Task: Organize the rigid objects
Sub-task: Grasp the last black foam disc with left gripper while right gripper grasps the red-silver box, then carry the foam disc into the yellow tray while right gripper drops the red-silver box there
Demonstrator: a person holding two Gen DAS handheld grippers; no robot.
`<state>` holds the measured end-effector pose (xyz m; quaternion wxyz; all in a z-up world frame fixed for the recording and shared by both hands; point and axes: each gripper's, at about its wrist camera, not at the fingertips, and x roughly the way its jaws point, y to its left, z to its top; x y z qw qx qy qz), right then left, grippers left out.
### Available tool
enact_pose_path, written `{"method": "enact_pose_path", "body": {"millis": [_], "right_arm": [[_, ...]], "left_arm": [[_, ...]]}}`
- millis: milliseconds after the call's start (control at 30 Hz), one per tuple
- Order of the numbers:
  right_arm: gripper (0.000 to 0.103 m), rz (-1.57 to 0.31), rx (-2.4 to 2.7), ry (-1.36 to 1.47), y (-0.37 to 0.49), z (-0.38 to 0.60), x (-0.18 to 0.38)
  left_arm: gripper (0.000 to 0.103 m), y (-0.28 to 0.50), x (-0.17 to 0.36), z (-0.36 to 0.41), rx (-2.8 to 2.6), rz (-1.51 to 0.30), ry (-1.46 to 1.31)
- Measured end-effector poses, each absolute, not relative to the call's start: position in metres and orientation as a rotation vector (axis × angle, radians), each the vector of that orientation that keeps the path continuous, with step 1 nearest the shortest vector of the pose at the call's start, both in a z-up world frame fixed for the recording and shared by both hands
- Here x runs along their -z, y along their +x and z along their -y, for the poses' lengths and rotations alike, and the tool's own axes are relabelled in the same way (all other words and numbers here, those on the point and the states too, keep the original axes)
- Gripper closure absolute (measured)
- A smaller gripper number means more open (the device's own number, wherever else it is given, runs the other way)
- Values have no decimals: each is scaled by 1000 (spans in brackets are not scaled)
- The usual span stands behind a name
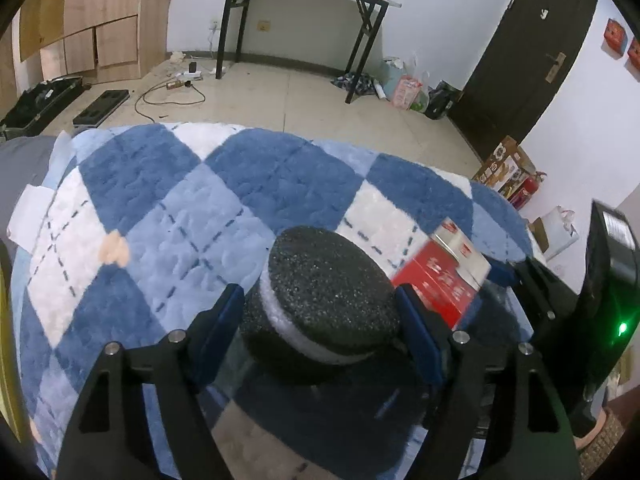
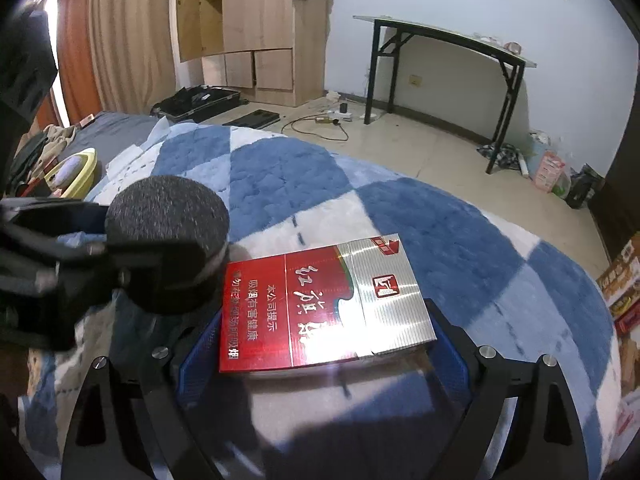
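Both claws hang low over a blue-and-white checked blanket (image 1: 168, 216). On the left gripper (image 1: 320, 312), blue pads (image 1: 218, 320) sit at either side of a round black sponge puck (image 1: 324, 292), seemingly touching it, though a firm clamp cannot be told. On the right gripper (image 2: 324, 344), fingers flank a red-and-silver cigarette box (image 2: 320, 304), its edges meeting the pads. Puck and box lie just beside each other on the blanket.

The sponge (image 1: 324, 296) hides the left edge of the red box (image 1: 440, 280) in the left wrist view, and its own underside is out of sight. In the right wrist view, the left hand-held gripper (image 2: 60, 264) is blurred and cut by the frame edge. The small items on the far desk (image 2: 452, 34) are too small to tell.
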<state>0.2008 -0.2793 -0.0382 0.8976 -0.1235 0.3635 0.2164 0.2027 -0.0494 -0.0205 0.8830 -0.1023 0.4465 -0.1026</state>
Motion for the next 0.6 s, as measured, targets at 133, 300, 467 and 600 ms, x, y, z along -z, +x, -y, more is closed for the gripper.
{"method": "enact_pose_path", "body": {"millis": [133,300,467,600], "right_arm": [[12,-759,-438,-258,180,288,23],[12,-705,-512,-253,151,250,-17],[12,-629,-675,-241,117,151,-57],[12,-627,-806,-243,94,61,-70]], "left_arm": [[26,187,-9,34,190,-869,-183],[26,154,-61,-30,120,-796,-136],[26,120,-88,-131,-22,-768,-86],[26,97,-84,-224,-155,-792,-149]]}}
